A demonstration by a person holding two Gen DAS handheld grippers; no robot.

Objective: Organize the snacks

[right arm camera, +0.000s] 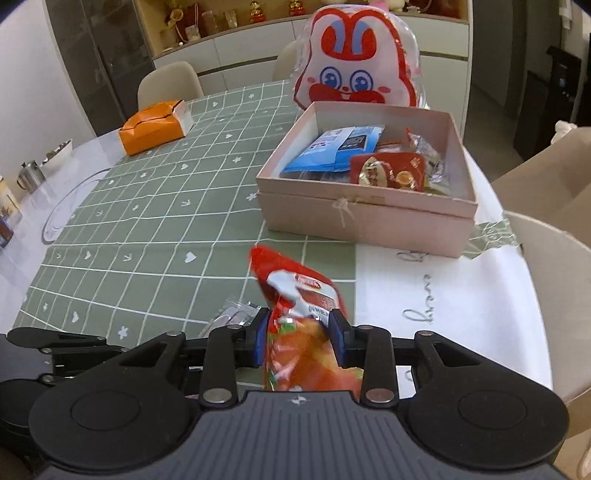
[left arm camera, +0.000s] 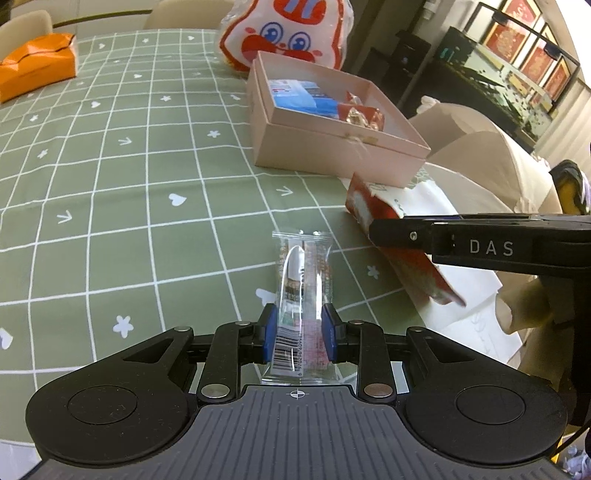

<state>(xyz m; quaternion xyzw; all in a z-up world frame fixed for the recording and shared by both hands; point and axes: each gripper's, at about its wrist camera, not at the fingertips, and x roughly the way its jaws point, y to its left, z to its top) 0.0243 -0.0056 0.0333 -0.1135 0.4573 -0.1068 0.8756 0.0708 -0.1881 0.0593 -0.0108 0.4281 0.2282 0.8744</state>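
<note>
Both snacks are picked up. The left gripper [left arm camera: 299,328] pinches a clear packet [left arm camera: 301,280]; the right gripper [right arm camera: 299,332] pinches a red bag [right arm camera: 303,321], perhaps chips. Next, drop both into the pink box [right arm camera: 362,218] just ahead.

Dining room around a clothed table

A green grid tablecloth [right arm camera: 155,206] covers the table; beige chairs [right arm camera: 168,83] stand behind it, before white cabinets and a shelf of ornaments [right arm camera: 229,16].

Right tool [right arm camera: 300,341]: pads clamped on a red snack packet [right arm camera: 299,314], its top tilted left.
Pink box [right arm camera: 365,218]: open on the counter [right arm camera: 147,206], holding a blue packet [right arm camera: 332,153] and red wrapped snacks [right arm camera: 388,170].
Behind box: rabbit-face bag [right arm camera: 354,70].
Far left: orange tissue box [right arm camera: 155,125].
</note>
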